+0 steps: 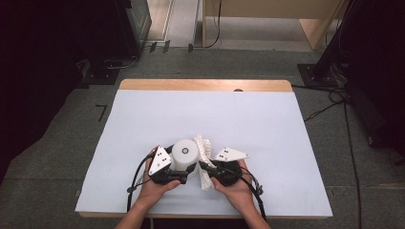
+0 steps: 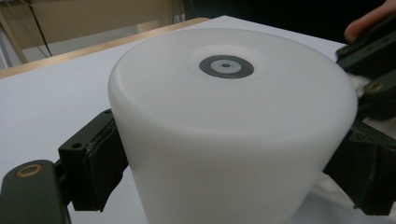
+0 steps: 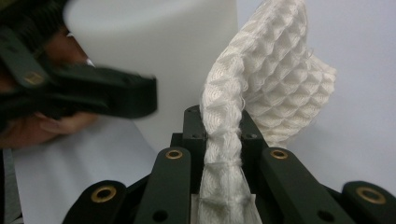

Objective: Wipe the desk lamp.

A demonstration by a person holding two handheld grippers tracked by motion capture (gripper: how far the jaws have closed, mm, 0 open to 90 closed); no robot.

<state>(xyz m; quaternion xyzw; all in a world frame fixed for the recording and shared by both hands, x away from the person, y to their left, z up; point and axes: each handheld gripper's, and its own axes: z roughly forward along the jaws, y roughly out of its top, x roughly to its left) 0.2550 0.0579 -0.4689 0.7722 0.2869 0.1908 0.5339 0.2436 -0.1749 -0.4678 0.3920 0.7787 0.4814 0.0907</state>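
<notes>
A white cylinder (image 1: 185, 153) with a small grey disc on its flat top stands on the white table (image 1: 215, 114), near the front. My left gripper (image 1: 180, 172) is shut on it low down; in the left gripper view the pads (image 2: 100, 161) press on both sides of the cylinder (image 2: 229, 126). Just right of it, my right gripper (image 1: 206, 168) is shut on a white waffle-weave cloth (image 1: 205, 155). In the right gripper view the cloth (image 3: 271, 79) rises bunched from between the jaws, close beside the cylinder (image 3: 154, 42). The left gripper's jaw (image 3: 107, 93) crosses that view.
A wooden strip (image 1: 205, 85) runs along the table's far edge. Grey floor surrounds the table, with cables (image 1: 334, 102) at the right and dark equipment (image 1: 119, 28) at the back left. White table surface stretches behind and to both sides of the grippers.
</notes>
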